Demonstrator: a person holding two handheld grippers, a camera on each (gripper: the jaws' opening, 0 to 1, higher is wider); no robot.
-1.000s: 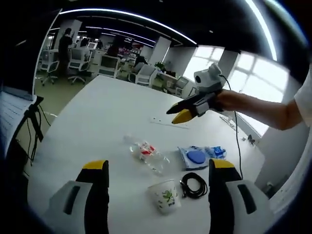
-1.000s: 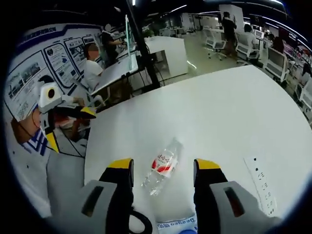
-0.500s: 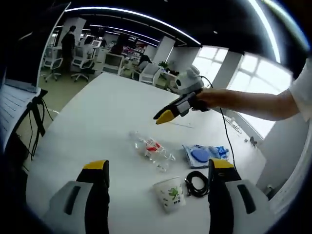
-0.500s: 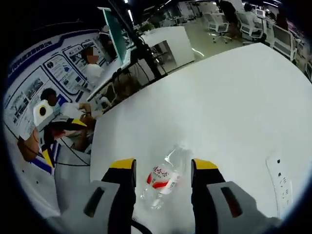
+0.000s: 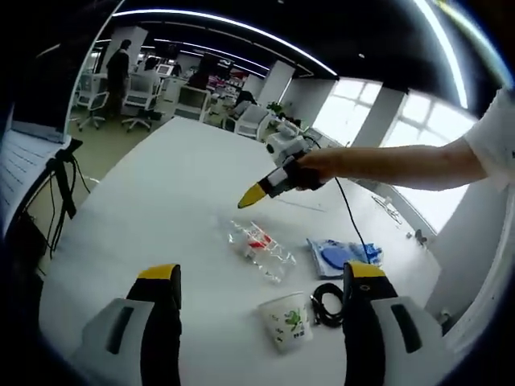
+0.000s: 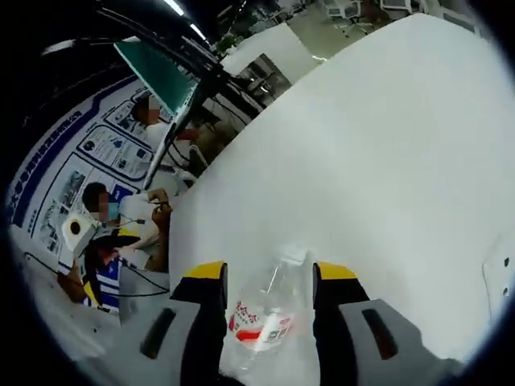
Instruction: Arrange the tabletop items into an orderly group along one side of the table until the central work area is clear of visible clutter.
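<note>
Bottle: the clear plastic bottle [image 6: 269,318] with a red and white label lies on its side on the white bench [image 6: 386,161], right between my right fingers [image 6: 203,277]; I cannot tell whether they touch it.
Right gripper: my right gripper [image 6: 269,273] has its fingers spread, one on each side of the bottle's body, yellow tips toward the neck end. In the left gripper view it [image 5: 251,195] comes in from the right, held in a hand [image 5: 310,167], its yellow tip low over the bench just past the bottle [image 5: 259,245].
Left gripper: my left gripper [image 5: 261,277] hangs above the bench with its fingers [image 5: 158,277] spread wide and nothing between them.
Paper cup: a white cup [image 5: 284,320] with a green print stands between my left fingers, nearer the right one.
Cable: a coiled black cable [image 5: 325,304] lies just beside the cup, close to my right-hand finger.
Blue packet: a blue and white packet [image 5: 334,256] lies beyond the cable, near the bottle.
Power strip: a white strip [image 6: 500,273] lies on the bench well to the right of my right fingers.
</note>
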